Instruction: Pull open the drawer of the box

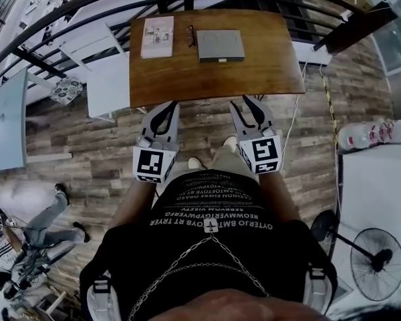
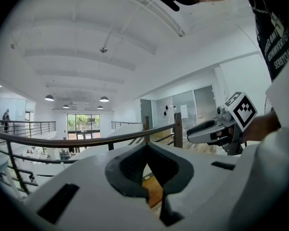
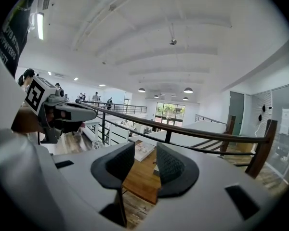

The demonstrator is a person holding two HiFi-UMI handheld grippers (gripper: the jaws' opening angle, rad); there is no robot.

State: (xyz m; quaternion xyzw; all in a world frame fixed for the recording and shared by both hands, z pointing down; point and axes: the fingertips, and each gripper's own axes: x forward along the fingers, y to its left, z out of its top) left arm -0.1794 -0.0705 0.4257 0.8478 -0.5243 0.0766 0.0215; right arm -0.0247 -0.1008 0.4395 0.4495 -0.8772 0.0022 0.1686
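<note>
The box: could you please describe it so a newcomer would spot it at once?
Start at the wooden table by the railing. On its far half lie a booklet and, to its right, the box. The box is flat and grey; the booklet is pale and printed.

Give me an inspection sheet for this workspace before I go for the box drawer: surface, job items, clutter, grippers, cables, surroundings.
Surface: wooden table, mostly bare.
Job's things: grey box lies flat toward the far edge, no drawer seen pulled out.
Clutter: booklet left of the box; small dark item between them, too small to tell.
Grippers: left gripper tips together, empty; right gripper jaws apart, empty; both at the near edge, clear of the box.
Cables: white cable runs down past the table's right corner.
Surroundings: railing behind the table, plank floor, fan, a person at far left.
</note>
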